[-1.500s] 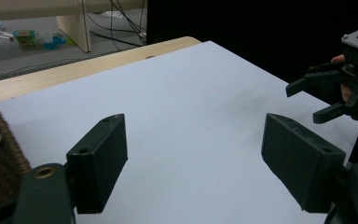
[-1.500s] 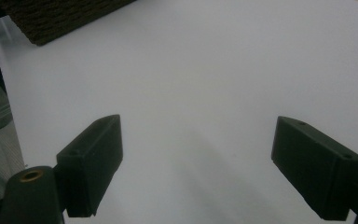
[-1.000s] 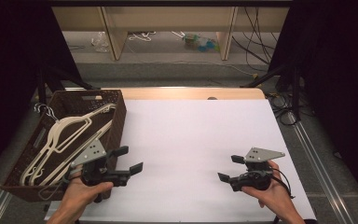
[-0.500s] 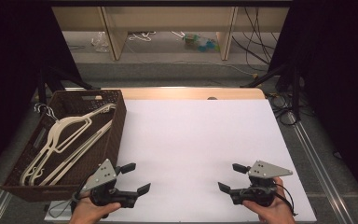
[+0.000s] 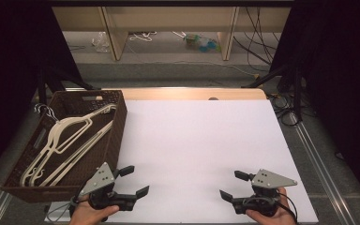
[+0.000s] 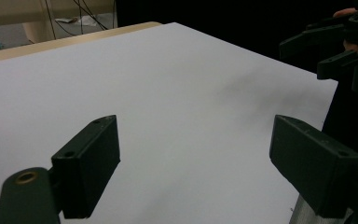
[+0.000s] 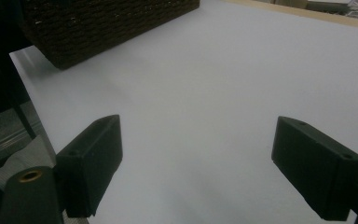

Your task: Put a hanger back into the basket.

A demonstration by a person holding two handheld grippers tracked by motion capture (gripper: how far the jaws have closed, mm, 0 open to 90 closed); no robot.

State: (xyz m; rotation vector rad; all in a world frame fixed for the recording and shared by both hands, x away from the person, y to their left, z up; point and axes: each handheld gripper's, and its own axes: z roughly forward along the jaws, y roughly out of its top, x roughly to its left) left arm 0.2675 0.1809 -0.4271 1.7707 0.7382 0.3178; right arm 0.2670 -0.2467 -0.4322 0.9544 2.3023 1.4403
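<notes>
At table's left: basket (image 5: pixel 115 126) holds white hangers (image 5: pixel 63 143); both hand-held grippers spread, empty.

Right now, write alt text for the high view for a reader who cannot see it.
Two hand-held grippers, left gripper and right gripper, sit open and empty at the near edge of a white table. At the table's left, a brown woven basket holds cream hangers.

The high view looks forward and down from above the near edge, taking in the whole white surface (image 5: pixel 201 150) and the basket (image 5: pixel 115 126) at its left. The left gripper view sits low over the surface, facing across it toward the right gripper (image 6: pixel 338 44). The right gripper view, equally low, faces the basket, and all three share the surface.
</notes>
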